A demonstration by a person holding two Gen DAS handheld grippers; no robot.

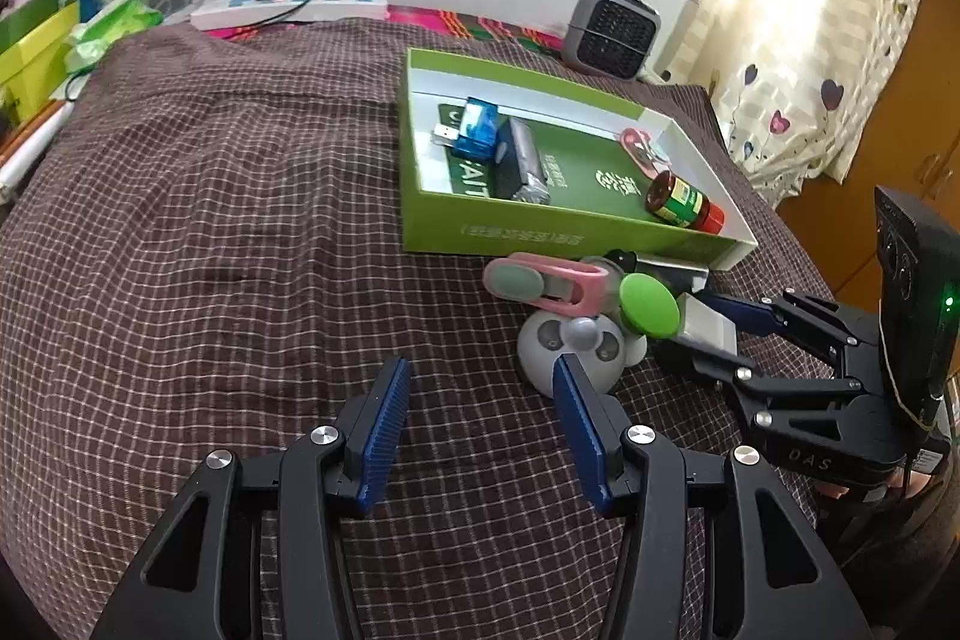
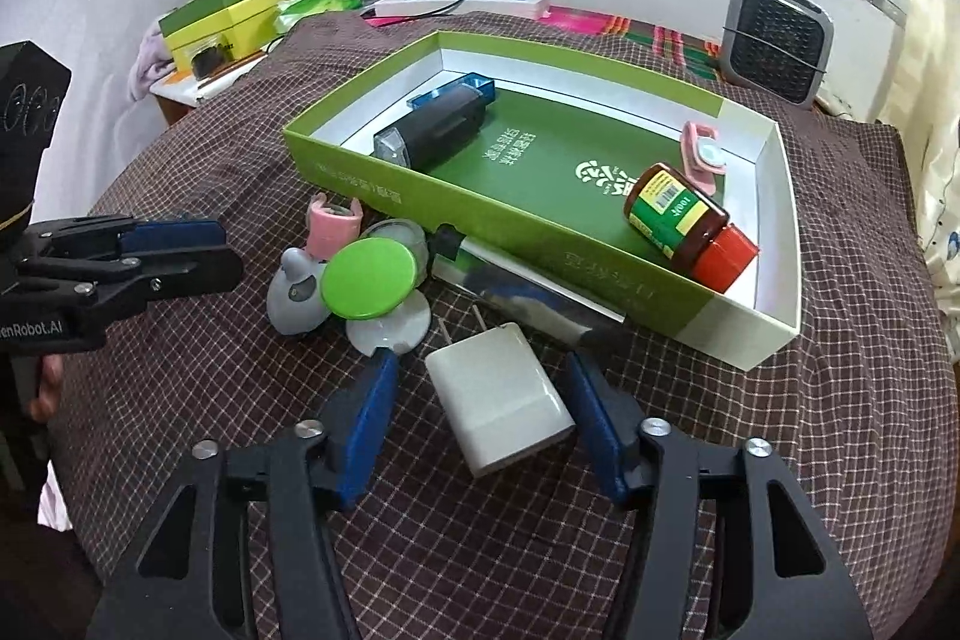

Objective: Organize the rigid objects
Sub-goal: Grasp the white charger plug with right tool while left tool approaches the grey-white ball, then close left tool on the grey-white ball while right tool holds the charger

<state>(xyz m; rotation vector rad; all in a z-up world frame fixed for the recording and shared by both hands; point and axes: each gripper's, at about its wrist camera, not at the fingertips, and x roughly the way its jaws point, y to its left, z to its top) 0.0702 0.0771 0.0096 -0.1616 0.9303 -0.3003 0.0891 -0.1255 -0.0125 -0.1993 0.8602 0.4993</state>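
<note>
A white charger (image 2: pixel 501 400) lies on the checked cloth between the fingers of my right gripper (image 2: pixel 480 364). The jaws are open, with a gap at the left pad. Beyond it lie a green disc (image 2: pixel 369 277), a grey mouse-shaped thing (image 2: pixel 294 298), a pink clip (image 2: pixel 333 223) and a silver bar (image 2: pixel 528 298) along the green box (image 2: pixel 480 214). The box holds a red-capped brown bottle (image 2: pixel 684 220), a black gadget (image 2: pixel 438 130), a blue USB device (image 1: pixel 474 127) and another pink clip (image 2: pixel 702 157). My left gripper (image 1: pixel 480 367) stands open over the cloth, its right fingertip before the grey thing (image 1: pixel 570 346).
A small grey fan heater (image 2: pixel 777 37) stands behind the box at the back right. A power strip (image 2: pixel 462 4) with a black plug lies along the far wall. Green boxes and clutter (image 2: pixel 225 22) fill the back left. A curtain (image 1: pixel 810 40) hangs at the right.
</note>
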